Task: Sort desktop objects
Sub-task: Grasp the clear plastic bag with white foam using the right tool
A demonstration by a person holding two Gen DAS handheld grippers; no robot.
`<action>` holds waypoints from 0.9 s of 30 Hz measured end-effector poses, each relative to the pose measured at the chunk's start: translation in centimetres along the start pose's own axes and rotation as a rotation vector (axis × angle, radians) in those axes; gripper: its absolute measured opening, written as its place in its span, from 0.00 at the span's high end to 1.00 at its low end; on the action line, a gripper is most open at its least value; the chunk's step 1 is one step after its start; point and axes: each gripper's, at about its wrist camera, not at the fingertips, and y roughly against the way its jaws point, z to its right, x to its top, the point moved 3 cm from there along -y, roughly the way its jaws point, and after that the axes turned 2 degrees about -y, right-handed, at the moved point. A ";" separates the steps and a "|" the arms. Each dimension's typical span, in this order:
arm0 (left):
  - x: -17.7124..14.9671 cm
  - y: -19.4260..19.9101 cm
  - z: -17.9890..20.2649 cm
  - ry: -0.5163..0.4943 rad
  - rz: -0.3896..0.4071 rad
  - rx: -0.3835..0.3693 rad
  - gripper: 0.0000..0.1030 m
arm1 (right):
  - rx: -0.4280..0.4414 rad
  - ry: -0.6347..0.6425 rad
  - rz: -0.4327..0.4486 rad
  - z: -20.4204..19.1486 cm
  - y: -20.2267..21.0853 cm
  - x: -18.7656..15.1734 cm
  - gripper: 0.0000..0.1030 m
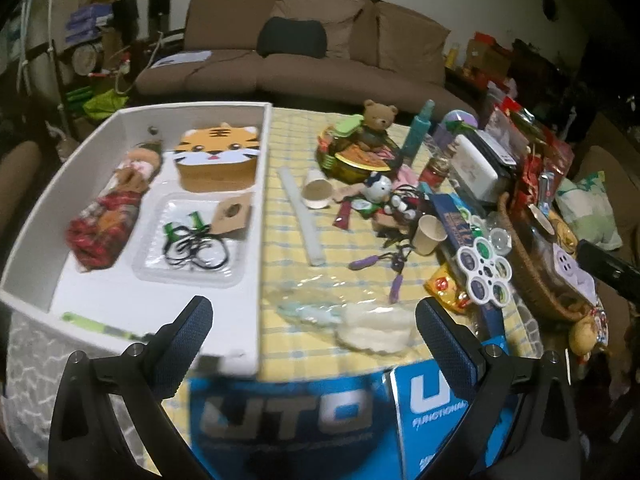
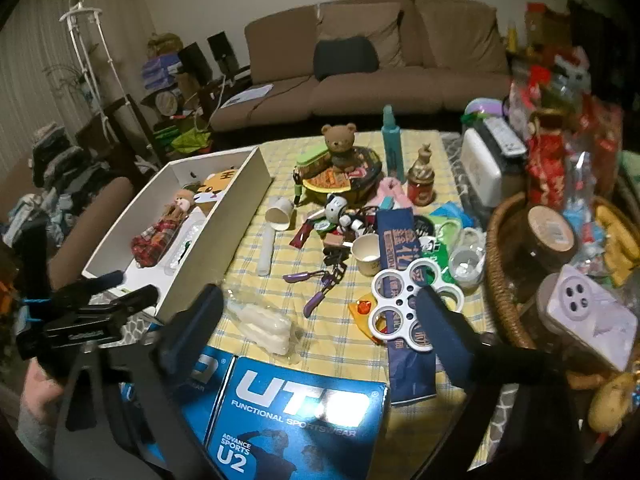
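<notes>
A white box on the left of the table holds a tiger-face tin, a doll in red plaid and a clear tray of black cords. The box also shows in the right wrist view. My left gripper is open and empty above a clear bag of white pieces, near the table's front edge. My right gripper is open and empty above the same bag. My left gripper also appears at the left of the right wrist view.
Loose clutter fills the yellow checked cloth: a paper cup, a tipped cup, a white tube, a purple curler, a white palette, a teddy bear, a teal bottle. A wicker basket stands right. Blue UTO boxes lie in front.
</notes>
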 end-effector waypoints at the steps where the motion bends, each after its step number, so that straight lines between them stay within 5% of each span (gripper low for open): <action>1: 0.1 -0.5 0.4 -0.006 -0.004 -0.002 0.00 | -0.004 -0.002 -0.003 0.6 -0.3 -0.1 0.31; 8: 0.6 -2.9 3.6 -0.082 -0.017 -0.037 0.01 | -0.024 -0.056 0.002 5.5 -1.0 -0.2 0.37; 11: 0.8 -3.2 3.6 -0.063 -0.007 -0.053 0.06 | 0.016 -0.064 -0.019 6.0 -2.0 -0.4 0.49; 13: 1.0 -2.8 3.0 -0.041 0.006 -0.048 0.14 | 0.047 -0.021 -0.044 4.9 -3.3 -0.7 0.53; 19: 0.4 -2.1 1.7 -0.014 0.032 -0.027 0.09 | 0.130 0.180 -0.157 -2.2 -9.2 -2.5 0.53; 27: -0.9 -2.4 0.5 0.044 0.022 -0.067 0.02 | 0.087 0.329 -0.335 -6.8 -17.1 -5.5 0.53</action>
